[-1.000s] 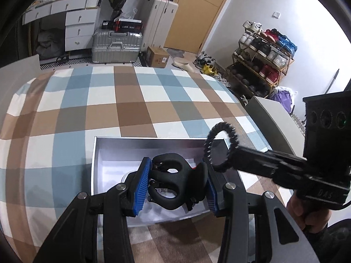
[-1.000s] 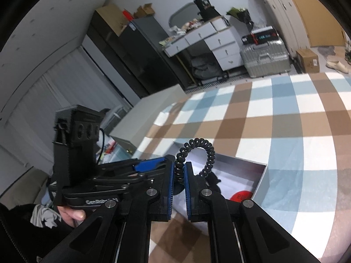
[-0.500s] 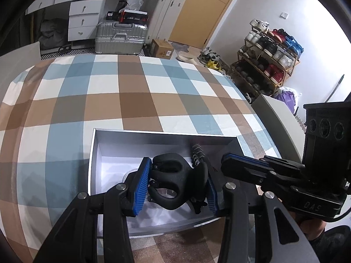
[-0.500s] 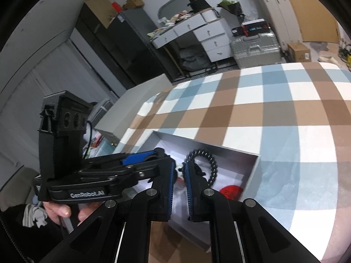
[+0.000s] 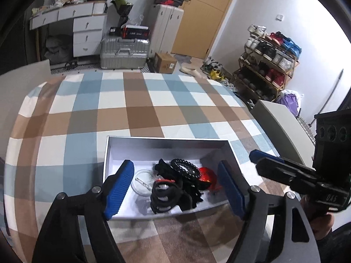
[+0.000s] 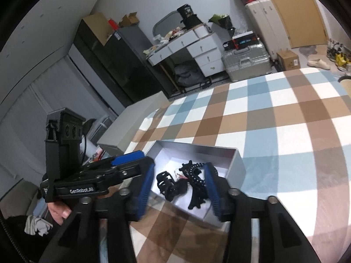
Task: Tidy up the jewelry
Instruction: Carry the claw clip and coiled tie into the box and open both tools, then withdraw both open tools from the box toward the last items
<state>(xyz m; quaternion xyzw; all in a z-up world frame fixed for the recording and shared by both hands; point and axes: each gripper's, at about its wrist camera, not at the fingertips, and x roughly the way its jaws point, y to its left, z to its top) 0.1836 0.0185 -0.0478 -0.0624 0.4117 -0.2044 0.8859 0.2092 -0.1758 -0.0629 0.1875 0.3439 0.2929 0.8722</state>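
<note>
A shallow white box (image 5: 166, 141) lies on the checked tablecloth. Inside it lie a black hair claw clip (image 5: 166, 194), a black coiled hair tie (image 5: 184, 167), a red item (image 5: 207, 175) and a clear round piece (image 5: 142, 182). My left gripper (image 5: 175, 188) is open and empty above the box's near edge. My right gripper (image 6: 178, 188) is open and empty over the box (image 6: 238, 165); the claw clip (image 6: 167, 180) and coiled tie (image 6: 195, 172) lie between its fingers. The right gripper also shows at the right of the left wrist view (image 5: 285, 171).
The checked tablecloth (image 5: 136, 109) covers the table around the box. A grey box lid (image 5: 278, 122) lies off the right edge. Beyond the table stand suitcases (image 5: 124, 53), a white drawer desk and a shoe rack (image 5: 267, 61).
Both grippers opened. The claw clip dropped from the left gripper and the coiled tie from the right gripper into the box. The right gripper pulled back from the box.
</note>
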